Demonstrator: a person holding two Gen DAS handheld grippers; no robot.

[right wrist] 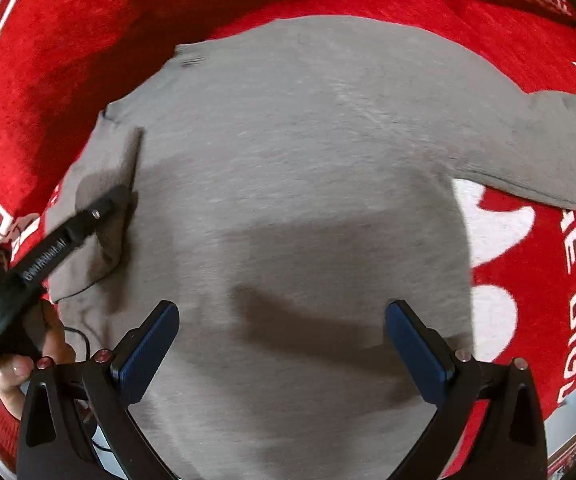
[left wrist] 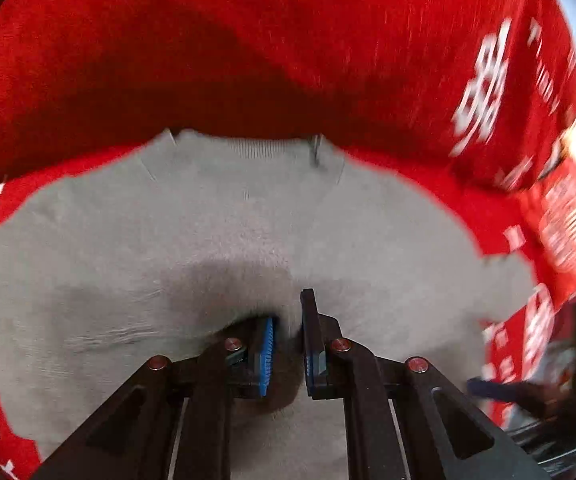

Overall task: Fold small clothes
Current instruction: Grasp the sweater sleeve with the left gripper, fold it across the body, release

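blurred: white lettering (left wrist: 483, 80) on red cloth (left wrist: 248, 40) right of the fingers | cut off: grey sweater (right wrist: 307, 160) hem below fingers, sleeve end at right edge

There is one grey sweater (right wrist: 288, 160), one red cloth (right wrist: 88, 40) with white letters under it, two grippers (right wrist: 282, 344) (left wrist: 288, 344) and one hand (right wrist: 28, 364).

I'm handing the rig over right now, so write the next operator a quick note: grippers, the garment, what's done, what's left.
Left gripper: shut on a pinch of the grey sweater, at its folded-in sleeve.
Right gripper: open, above the sweater body, holding nothing.
Sweater lies flat on the red blanket; other sleeve is spread outward.
Done: one sleeve fold under way.
Left: the other sleeve, then the body.
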